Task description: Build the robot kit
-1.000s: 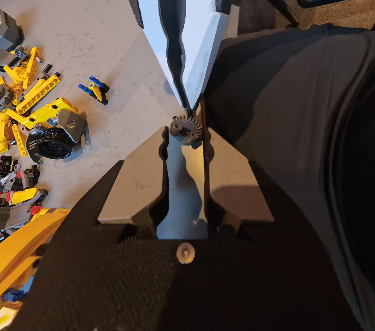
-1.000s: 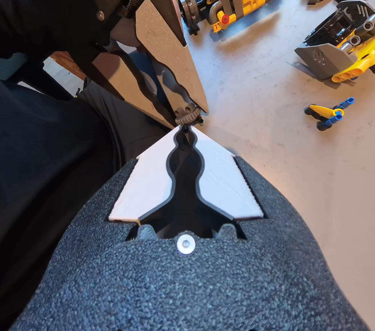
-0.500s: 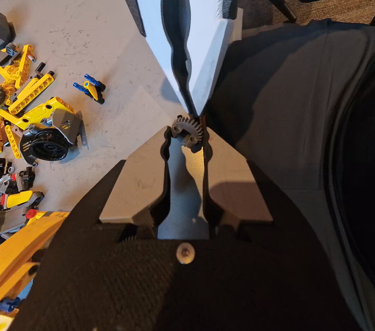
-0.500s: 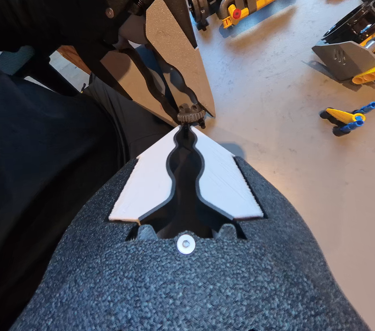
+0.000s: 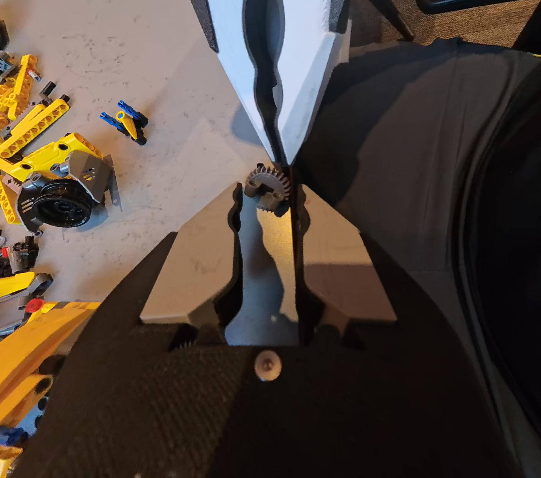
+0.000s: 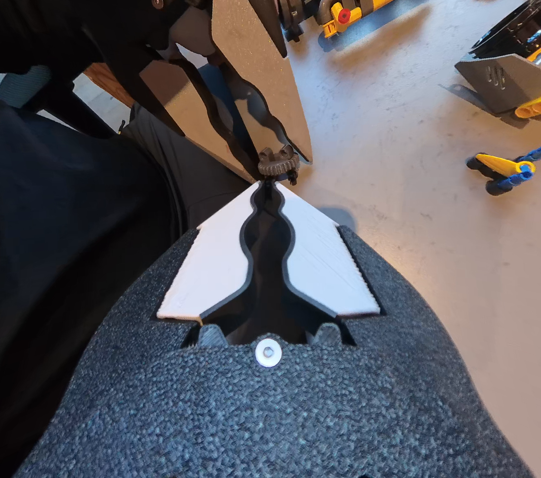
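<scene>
Gear (image 5: 268, 191), small, rigid, light toothed plastic, held between the left gripper (image 5: 268, 190) fingers; right gripper (image 6: 267, 185) fingers pinch its thin black axle.

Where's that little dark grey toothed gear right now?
The small dark grey toothed plastic gear sits at the tips of the grey left gripper, with the white right gripper meeting it tip to tip, above the near edge of the pale table.
</scene>
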`<state>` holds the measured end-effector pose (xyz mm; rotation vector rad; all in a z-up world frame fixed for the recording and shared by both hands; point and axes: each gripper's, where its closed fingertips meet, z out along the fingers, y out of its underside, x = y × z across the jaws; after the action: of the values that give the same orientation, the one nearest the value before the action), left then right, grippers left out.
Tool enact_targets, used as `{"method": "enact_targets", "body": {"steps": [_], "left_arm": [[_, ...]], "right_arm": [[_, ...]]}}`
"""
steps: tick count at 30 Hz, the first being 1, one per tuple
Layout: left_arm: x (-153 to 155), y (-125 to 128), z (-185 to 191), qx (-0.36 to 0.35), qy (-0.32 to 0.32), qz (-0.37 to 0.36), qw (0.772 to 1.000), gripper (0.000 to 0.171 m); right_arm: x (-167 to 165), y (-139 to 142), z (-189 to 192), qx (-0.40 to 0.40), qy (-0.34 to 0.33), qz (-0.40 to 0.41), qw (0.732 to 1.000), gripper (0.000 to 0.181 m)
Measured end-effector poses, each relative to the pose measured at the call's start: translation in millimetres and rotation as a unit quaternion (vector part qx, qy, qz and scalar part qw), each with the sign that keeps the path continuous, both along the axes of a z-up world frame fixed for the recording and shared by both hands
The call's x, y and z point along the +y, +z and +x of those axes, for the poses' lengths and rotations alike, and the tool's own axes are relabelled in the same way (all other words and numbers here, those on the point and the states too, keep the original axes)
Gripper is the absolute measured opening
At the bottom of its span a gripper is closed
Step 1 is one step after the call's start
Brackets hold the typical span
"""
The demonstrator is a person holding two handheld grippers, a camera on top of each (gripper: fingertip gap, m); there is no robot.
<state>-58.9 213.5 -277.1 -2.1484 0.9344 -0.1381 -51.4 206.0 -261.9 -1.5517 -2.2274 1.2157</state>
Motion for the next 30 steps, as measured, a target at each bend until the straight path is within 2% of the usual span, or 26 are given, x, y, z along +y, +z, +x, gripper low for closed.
{"method": "enact_targets", "body": {"steps": [3,9,19,30], "left_arm": [[1,0,-1,0.005,-0.005,0.002,1.0,0.029],[1,0,-2,-0.015,0.009,-0.008,1.0,0.029],[-8,0,-6,-0.063,0.088,-0.022,0.994,0.029],[-11,0,-5,-0.066,0.091,-0.013,0.994,0.029]], "right_arm": [[0,0,-1,0.0,-0.001,-0.001,1.0,0.004],[-1,0,-2,0.01,-0.007,-0.008,1.0,0.004],[-7,0,-7,0.05,-0.019,-0.038,0.998,0.004],[-11,-1,-6,0.038,0.026,0.05,0.998,0.004]]}}
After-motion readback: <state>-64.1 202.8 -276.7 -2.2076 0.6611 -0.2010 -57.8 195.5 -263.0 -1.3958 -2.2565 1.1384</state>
